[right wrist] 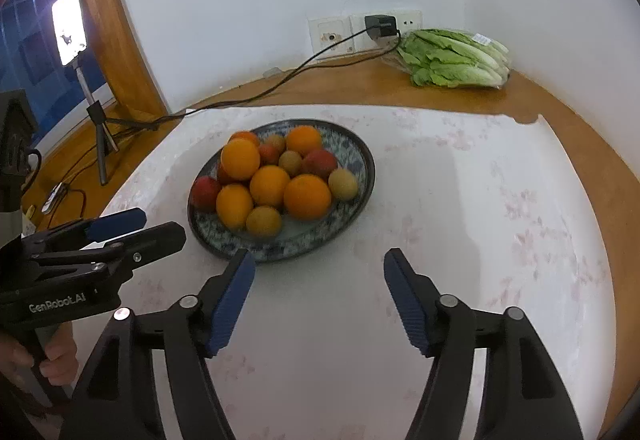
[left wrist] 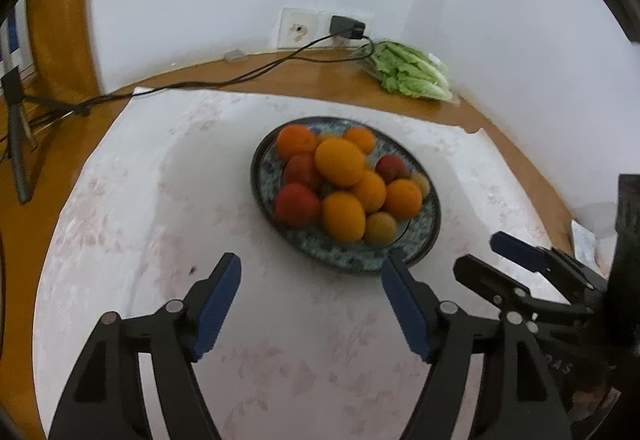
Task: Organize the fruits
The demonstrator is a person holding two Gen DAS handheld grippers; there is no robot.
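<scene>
On a patterned plate, piled oranges, red fruits

White walls meet in a corner above a wooden table, wall sockets behind.

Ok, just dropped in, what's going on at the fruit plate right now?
A person holds a hand-held gripper in each hand over the white cloth. The left hand-held gripper and the right hand-held gripper both stand open and empty, just short of the patterned plate. All the fruit, oranges, red fruits and small yellowish ones, sits piled on that plate. Nothing is gripped. A bag of lettuce lies by the wall.
</scene>
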